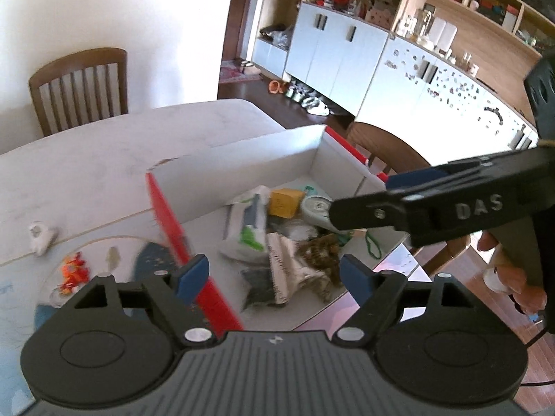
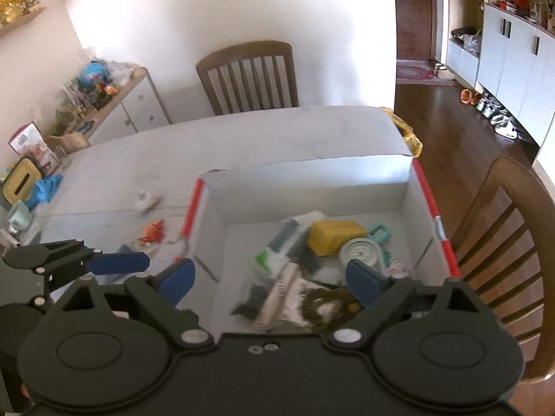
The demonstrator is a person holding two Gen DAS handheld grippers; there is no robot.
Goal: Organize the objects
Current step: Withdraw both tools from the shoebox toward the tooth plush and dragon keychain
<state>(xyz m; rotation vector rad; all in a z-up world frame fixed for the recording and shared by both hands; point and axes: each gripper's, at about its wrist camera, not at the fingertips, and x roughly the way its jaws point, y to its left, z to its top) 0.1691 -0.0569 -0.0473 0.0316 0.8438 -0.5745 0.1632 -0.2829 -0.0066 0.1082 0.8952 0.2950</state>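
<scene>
Mostly done: heap of packets (image 2: pixel 295 270) in the box (image 2: pixel 312 180), white toy (image 2: pixel 147 201) and orange toy (image 2: pixel 154 230) left on the bench (image 2: pixel 242 131) at nine o'clock, left tongs (image 1: pixel 274 275) and right tongs (image 2: pixel 269 277) apart, empty.

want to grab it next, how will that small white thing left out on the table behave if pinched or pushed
The small white thing looks rigid and moulded, so probably stiff and light. Its rounded, uneven shape may twist or skid on the smooth table; details are too blurred to judge fragility.

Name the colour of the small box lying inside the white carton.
Yellow: the small box shows best in the right wrist view, inside the white carton.
</scene>
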